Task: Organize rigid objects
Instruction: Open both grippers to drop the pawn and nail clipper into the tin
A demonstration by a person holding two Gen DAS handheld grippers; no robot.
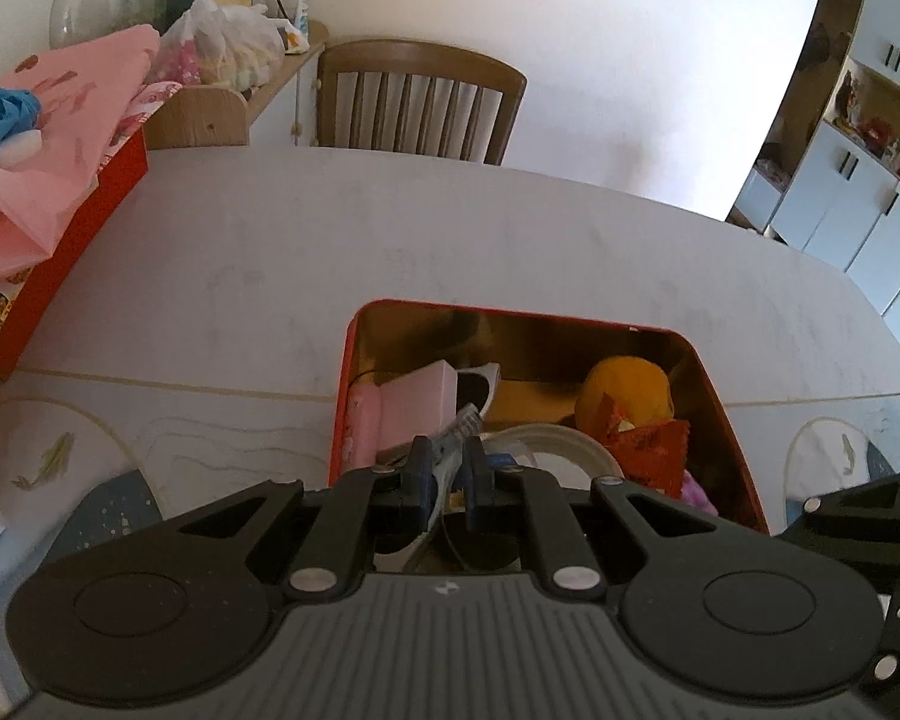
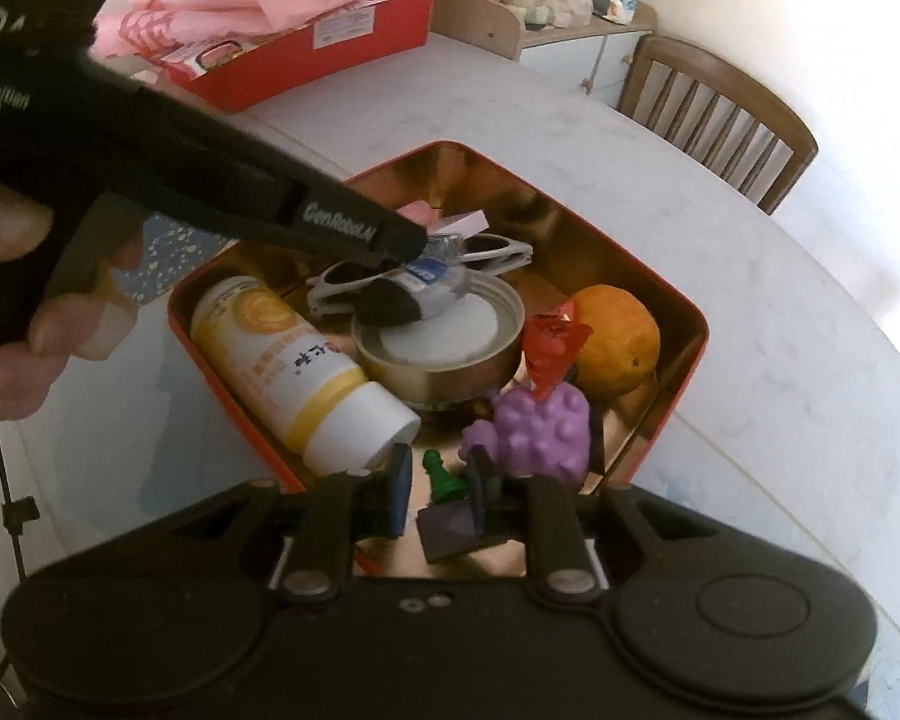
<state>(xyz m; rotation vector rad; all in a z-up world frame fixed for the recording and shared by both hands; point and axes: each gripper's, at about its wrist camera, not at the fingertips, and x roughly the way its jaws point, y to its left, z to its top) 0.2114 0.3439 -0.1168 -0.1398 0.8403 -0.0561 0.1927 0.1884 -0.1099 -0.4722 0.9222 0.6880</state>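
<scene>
A: Nearest the lens, the right gripper is hovering at the near edge of the red tin, its jaws standing slightly apart around a small green pawn. Whether the pads are pressing on it, I cannot tell.

B: And the left gripper?

A: It is clamping narrowly on a crinkly clear wrapper with a blue label, holding it low over the round metal lid inside the tin.

B: So the sorting is looking well advanced?

A: I judge so. The yellow bottle, white sunglasses, orange, purple toy and pink box are already lying inside; the wrapper and pawn are probably going in now.
</scene>
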